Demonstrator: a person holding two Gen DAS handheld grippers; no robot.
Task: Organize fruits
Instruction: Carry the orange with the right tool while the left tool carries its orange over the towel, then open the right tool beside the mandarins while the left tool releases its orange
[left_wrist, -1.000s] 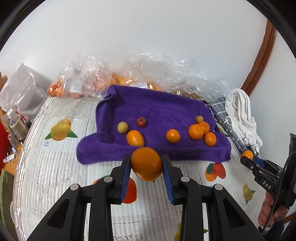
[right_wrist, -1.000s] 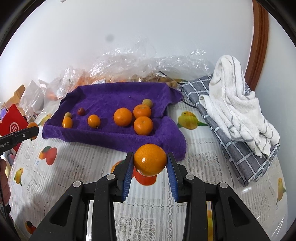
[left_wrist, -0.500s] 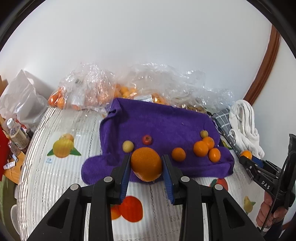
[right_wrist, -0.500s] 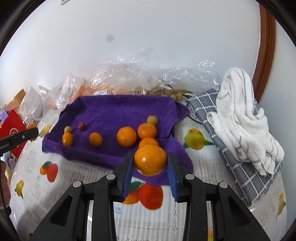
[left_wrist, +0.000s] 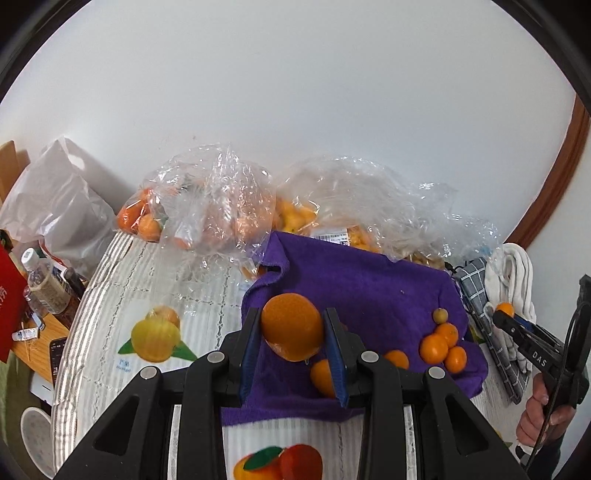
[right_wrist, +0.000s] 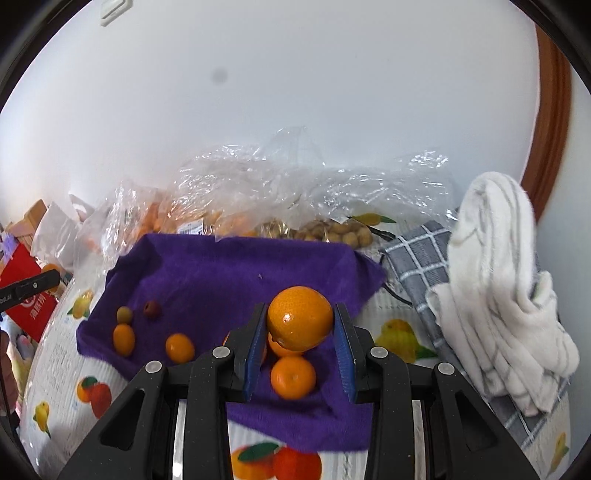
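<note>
A purple towel (left_wrist: 369, 288) (right_wrist: 229, 280) lies on the table with several small oranges and other small fruits on it. My left gripper (left_wrist: 293, 332) is shut on an orange (left_wrist: 291, 325) and holds it above the towel's left part. My right gripper (right_wrist: 300, 325) is shut on another orange (right_wrist: 299, 317) above the cluster of oranges (right_wrist: 293, 376) on the towel's right part. The right gripper also shows at the right edge of the left wrist view (left_wrist: 532, 350). A small red fruit (right_wrist: 152, 308) and a yellow-green one (right_wrist: 124, 314) lie at the towel's left.
Clear plastic bags of fruit (left_wrist: 207, 218) (right_wrist: 295, 206) lie behind the towel against the wall. A grey checked cloth (right_wrist: 424, 266) and a white striped towel (right_wrist: 506, 295) lie to the right. Bottles (left_wrist: 40, 284) and a red box (right_wrist: 26, 295) stand at the left.
Both grippers moved forward over the purple towel, each still holding its orange. The fruits on the towel now lie beneath and beside the fingers.
</note>
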